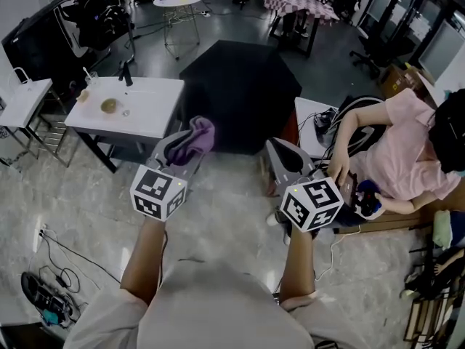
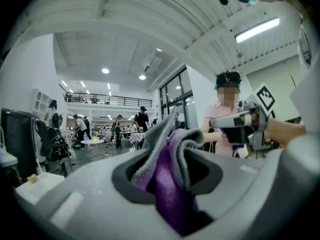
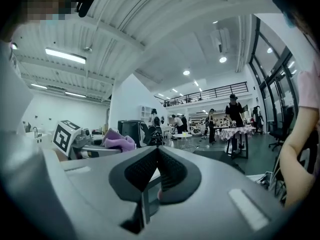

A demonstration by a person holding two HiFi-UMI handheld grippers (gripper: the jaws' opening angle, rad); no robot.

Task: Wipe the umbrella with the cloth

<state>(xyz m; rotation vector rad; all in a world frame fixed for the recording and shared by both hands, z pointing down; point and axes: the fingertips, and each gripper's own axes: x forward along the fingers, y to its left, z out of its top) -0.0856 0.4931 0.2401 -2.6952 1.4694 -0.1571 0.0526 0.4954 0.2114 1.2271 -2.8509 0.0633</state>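
Observation:
A black umbrella (image 1: 240,93) stands open on the floor ahead of me, its canopy facing up. My left gripper (image 1: 187,145) is shut on a purple and grey cloth (image 1: 195,135), which bunches up out of the jaws (image 2: 172,154). It hangs in the air short of the umbrella's near edge. My right gripper (image 1: 280,147) is level with it on the right, also short of the umbrella, and its jaws meet at the tips (image 3: 156,150) with nothing between them. Each gripper shows in the other's view: the cloth (image 3: 119,142) and the right gripper (image 2: 245,119).
A white table (image 1: 145,111) with a bowl and small items stands left of the umbrella. A seated person in a pink top (image 1: 396,155) is close at the right beside a small table (image 1: 312,115). Cables (image 1: 51,282) lie on the floor at lower left.

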